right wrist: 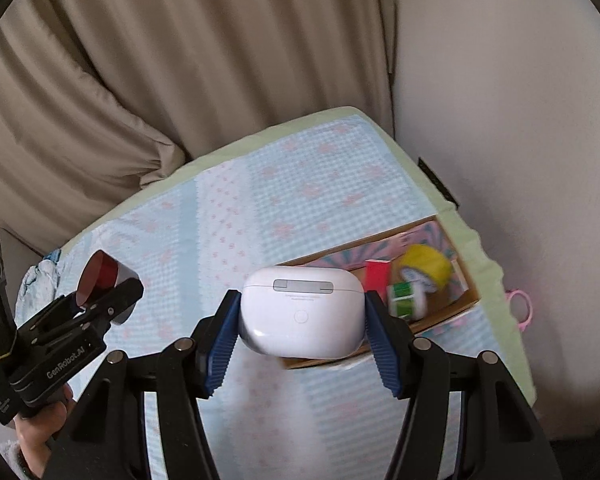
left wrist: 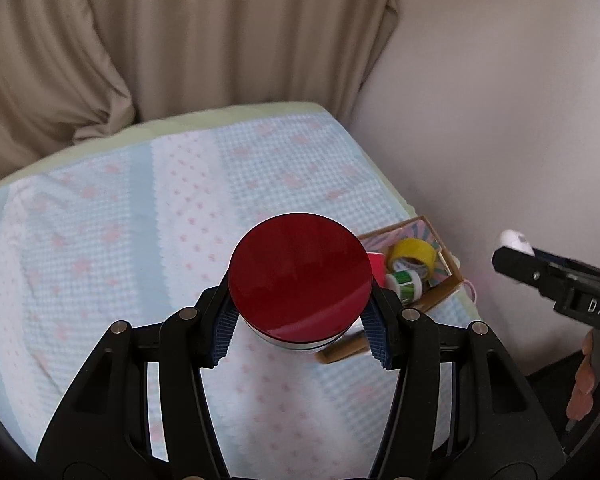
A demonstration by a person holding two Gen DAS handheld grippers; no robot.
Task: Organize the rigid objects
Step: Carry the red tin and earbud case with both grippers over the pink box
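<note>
A: What does the left gripper (left wrist: 300,320) have?

B: A round tin with a glossy red lid (left wrist: 299,278), flat and disc-shaped, above a pale metal-looking side wall. The ribbed blue pads (left wrist: 223,338) press in on that wall from both sides, so the jaws are clamped on it. It sits in the air over the quilted blanket (left wrist: 140,216), a waffle-textured cloth in pale blue and white with pink flecks.

A: And the right gripper (right wrist: 302,334)?

B: Clenched on a smooth white earbud case (right wrist: 300,312), a rounded pebble shape with a grey hinge strip on top and a small round button. Ribbed blue pads (right wrist: 384,344) squeeze its two ends. It hangs above the near edge of the cardboard box (right wrist: 452,316).

A: What lies in that box?

B: A yellow roll of tape (right wrist: 428,266), a green-and-white roll (right wrist: 406,300) just beside it, and a red block (right wrist: 377,274) to their left. The lining is a striped pink and blue print.

A: Behind the bed?

B: Beige curtain (right wrist: 180,60) in soft vertical folds, then a plain matte wall (right wrist: 520,100).
</note>
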